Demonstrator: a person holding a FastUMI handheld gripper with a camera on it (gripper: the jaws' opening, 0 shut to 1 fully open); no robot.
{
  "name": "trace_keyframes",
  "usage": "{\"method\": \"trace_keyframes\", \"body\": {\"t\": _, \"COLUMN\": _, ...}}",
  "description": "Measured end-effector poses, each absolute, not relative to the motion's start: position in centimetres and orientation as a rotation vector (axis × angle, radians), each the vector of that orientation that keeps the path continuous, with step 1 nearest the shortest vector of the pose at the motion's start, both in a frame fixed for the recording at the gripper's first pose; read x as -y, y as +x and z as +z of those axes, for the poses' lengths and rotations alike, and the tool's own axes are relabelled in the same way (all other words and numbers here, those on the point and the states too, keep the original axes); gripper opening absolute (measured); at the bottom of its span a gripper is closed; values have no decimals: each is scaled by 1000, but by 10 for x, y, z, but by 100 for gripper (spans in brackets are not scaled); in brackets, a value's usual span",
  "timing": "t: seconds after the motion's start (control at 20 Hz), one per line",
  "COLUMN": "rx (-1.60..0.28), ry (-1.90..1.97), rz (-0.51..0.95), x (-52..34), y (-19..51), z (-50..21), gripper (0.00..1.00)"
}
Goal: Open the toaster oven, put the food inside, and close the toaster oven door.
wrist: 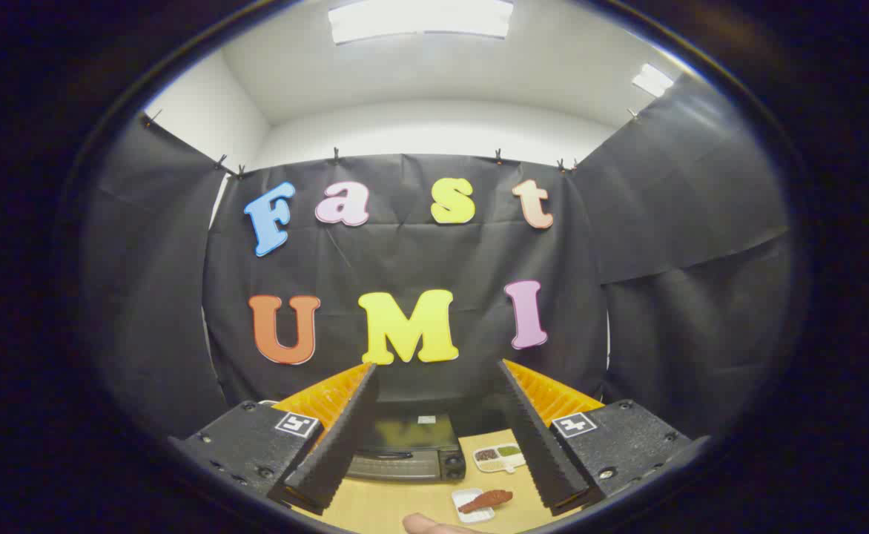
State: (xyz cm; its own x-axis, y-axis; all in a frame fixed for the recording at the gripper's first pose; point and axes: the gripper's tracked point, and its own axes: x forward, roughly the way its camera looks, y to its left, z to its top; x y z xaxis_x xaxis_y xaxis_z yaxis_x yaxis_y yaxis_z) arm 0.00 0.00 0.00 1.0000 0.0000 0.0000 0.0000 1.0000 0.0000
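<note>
A dark toaster oven [408, 449] stands on the wooden table [382, 508], seen between my two fingers and well beyond them; its door looks closed. In front of it and to the right, a reddish-brown piece of food [486, 500] lies on a small white plate [468, 506]. My gripper [434, 426] is held high above the table, open wide, with nothing between its fingers.
A white divided tray [500, 457] with dark and green fillings sits to the right of the oven. A person's fingertip [427, 525] shows at the near edge of the table. Black cloth walls close the booth behind and on both sides.
</note>
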Motion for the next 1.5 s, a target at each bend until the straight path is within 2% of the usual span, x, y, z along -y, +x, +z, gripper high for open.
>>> {"method": "trace_keyframes", "body": {"t": 0.8, "rx": -67, "ry": 24, "rz": -18, "x": 6, "y": 26, "z": -37, "gripper": 99}}
{"method": "trace_keyframes", "body": {"t": 1.35, "rx": -183, "ry": -6, "rz": -28, "x": -16, "y": 105, "z": -152, "gripper": 99}}
{"method": "trace_keyframes", "body": {"t": 1.5, "rx": -252, "ry": -23, "rz": 20, "x": -38, "y": 130, "z": -189, "gripper": 100}}
